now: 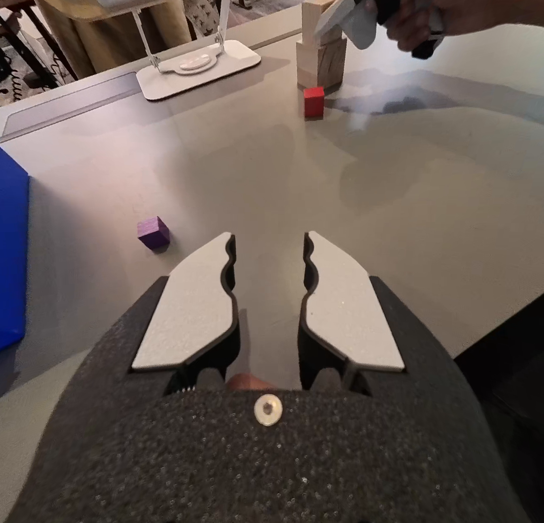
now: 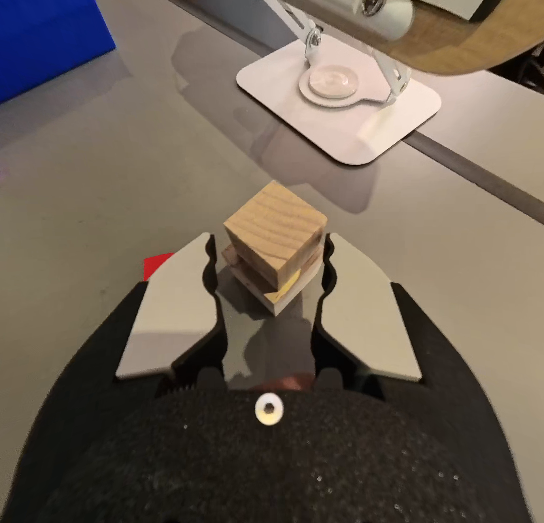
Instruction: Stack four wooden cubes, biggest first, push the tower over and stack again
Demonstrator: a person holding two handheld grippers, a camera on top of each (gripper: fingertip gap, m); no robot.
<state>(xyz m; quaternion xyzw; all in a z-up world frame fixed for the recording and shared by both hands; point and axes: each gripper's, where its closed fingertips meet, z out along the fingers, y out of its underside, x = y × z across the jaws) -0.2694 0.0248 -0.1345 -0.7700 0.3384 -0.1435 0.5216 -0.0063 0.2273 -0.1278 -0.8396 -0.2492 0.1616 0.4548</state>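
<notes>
A tower of wooden cubes (image 1: pixel 322 63) stands at the far side of the grey table (image 1: pixel 294 170). In the right wrist view I look down on its top cube (image 2: pixel 275 229), turned askew on a darker cube (image 2: pixel 235 266) and a wider pale cube (image 2: pixel 290 298) beneath. My right gripper (image 2: pixel 270 237) is open, its fingers either side of the top cube; it also shows in the left wrist view (image 1: pixel 326 26), held by a hand. My left gripper (image 1: pixel 269 241) is open and empty, low over the table's near side.
A red cube (image 1: pixel 314 101) lies just in front of the tower and peeks out in the right wrist view (image 2: pixel 156 263). A purple cube (image 1: pixel 153 232) lies left of my left gripper. A white stand base (image 1: pixel 200 64) and a blue box (image 1: pixel 11 244) are at the edges. There is about 35 centimeters between the tips of the two grippers.
</notes>
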